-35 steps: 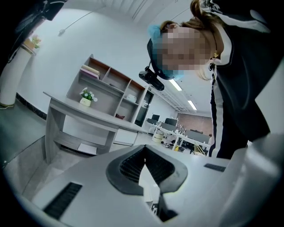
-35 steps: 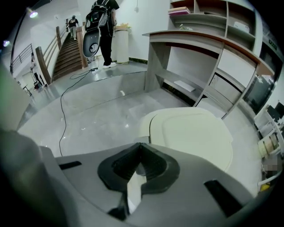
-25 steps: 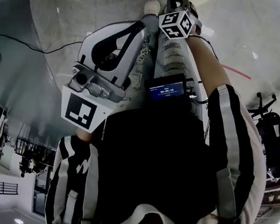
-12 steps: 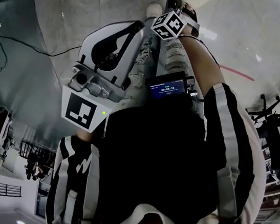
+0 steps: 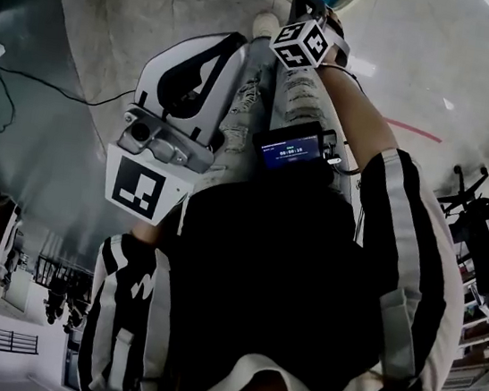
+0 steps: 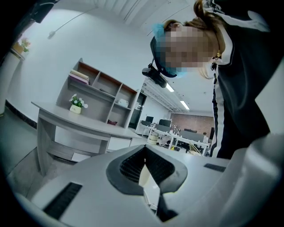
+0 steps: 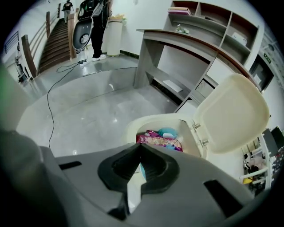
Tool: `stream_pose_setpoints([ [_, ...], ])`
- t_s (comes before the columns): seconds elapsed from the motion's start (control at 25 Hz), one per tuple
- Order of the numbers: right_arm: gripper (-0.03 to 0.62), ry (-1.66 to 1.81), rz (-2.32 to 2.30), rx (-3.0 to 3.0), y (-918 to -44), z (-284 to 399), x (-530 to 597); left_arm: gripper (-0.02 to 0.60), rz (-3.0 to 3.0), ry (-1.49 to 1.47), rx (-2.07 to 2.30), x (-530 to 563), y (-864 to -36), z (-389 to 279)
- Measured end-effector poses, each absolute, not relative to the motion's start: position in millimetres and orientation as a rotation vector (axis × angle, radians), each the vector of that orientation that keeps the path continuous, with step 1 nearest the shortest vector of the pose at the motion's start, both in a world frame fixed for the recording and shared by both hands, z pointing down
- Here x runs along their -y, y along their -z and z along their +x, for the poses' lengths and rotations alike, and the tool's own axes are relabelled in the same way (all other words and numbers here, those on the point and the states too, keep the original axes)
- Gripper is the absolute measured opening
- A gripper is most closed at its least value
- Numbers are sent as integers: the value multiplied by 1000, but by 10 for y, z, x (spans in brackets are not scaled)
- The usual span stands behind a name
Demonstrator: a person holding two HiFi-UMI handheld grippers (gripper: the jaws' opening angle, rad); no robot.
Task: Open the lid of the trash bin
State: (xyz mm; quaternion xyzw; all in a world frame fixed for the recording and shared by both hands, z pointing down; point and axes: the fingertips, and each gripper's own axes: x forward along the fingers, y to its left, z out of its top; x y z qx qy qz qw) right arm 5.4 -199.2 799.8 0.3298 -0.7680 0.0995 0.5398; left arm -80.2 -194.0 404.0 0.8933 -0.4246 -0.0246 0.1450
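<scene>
The person wears a black jacket (image 5: 288, 269) with broad white stripes down both sleeves (image 5: 407, 258), pale ripped jeans (image 5: 305, 95) and a white shoe (image 5: 267, 23). The left gripper (image 6: 145, 165) and right gripper (image 7: 138, 165) have pale grey shells, black ribbed pads and black-on-white marker cubes (image 5: 300, 43).

Dim head view, bright gripper views, fisheye-warped edges, floor glare
</scene>
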Motion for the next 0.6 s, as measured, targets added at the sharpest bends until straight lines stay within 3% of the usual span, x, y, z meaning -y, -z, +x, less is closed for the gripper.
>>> stream_pose_setpoints([
  [0.6,8,-281,886,1918,-7275,209,1964,5,2655,107,1193,1846,-3592,-756],
])
